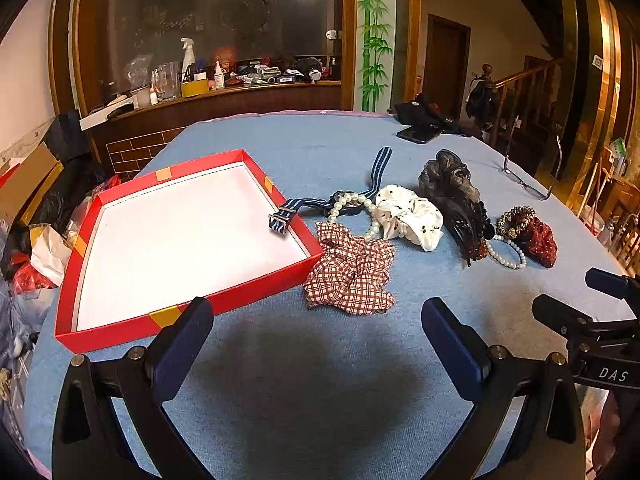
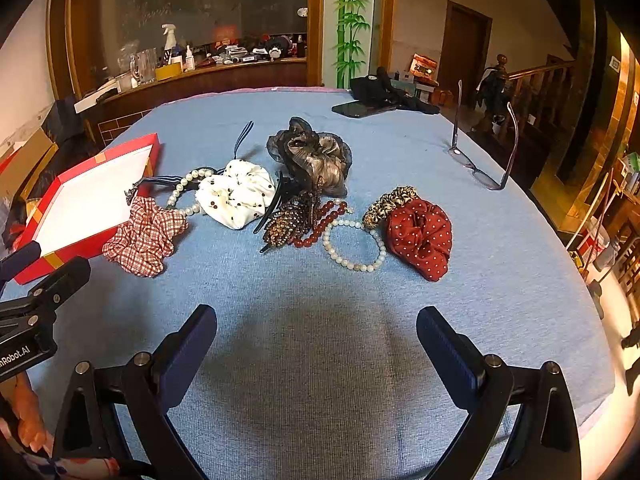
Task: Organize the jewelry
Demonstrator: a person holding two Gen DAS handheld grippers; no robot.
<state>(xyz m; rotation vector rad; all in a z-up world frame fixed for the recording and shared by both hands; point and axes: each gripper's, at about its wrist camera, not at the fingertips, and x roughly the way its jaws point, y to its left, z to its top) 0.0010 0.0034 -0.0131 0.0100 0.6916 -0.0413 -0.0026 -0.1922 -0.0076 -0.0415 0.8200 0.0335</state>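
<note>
Both claws hang wide and hold nothing: the left claw (image 1: pixel 318 322) near the red box (image 1: pixel 192 320), the right claw (image 2: pixel 316 330) short of the heap on the blue worktop (image 2: pixel 320 360). The watch (image 1: pixel 344 202) strap drapes over the box rim, under a pearl bracelet (image 1: pixel 360 208). Lifting 1 could drag the other, I reckon, or shift the box.
</note>
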